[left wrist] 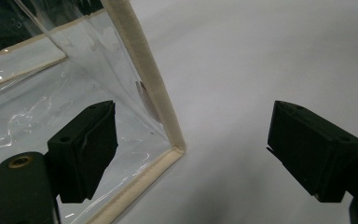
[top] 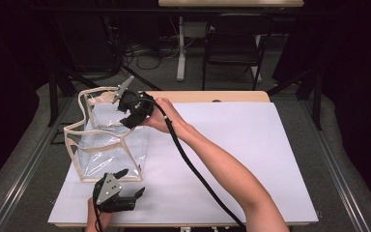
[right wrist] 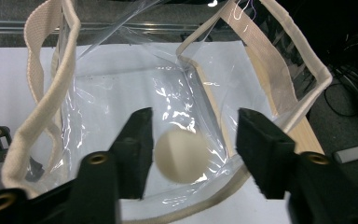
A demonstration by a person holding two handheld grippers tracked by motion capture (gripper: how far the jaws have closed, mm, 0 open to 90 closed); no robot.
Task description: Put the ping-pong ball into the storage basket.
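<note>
White sheeting (top: pixel 251 159) covers a tabletop in a dark room, with a chair (top: pixel 234 41) and floor cables beyond the far edge. On the table's left part stands a clear plastic tote bag (top: pixel 108 145) with cream fabric trim, its mouth open upward. The right gripper (top: pixel 131 112), held in a hand reaching across from the lower right, hovers at the bag's top opening. In the right gripper view its jaws stand apart with nothing pinched, and a pale round ball (right wrist: pixel 181 155) blurs between them, inside the bag. The left gripper (top: pixel 124 183) rests low near the table's front edge, just beside the bag's near corner (left wrist: pixel 175 149), jaws spread wide and empty.
</note>
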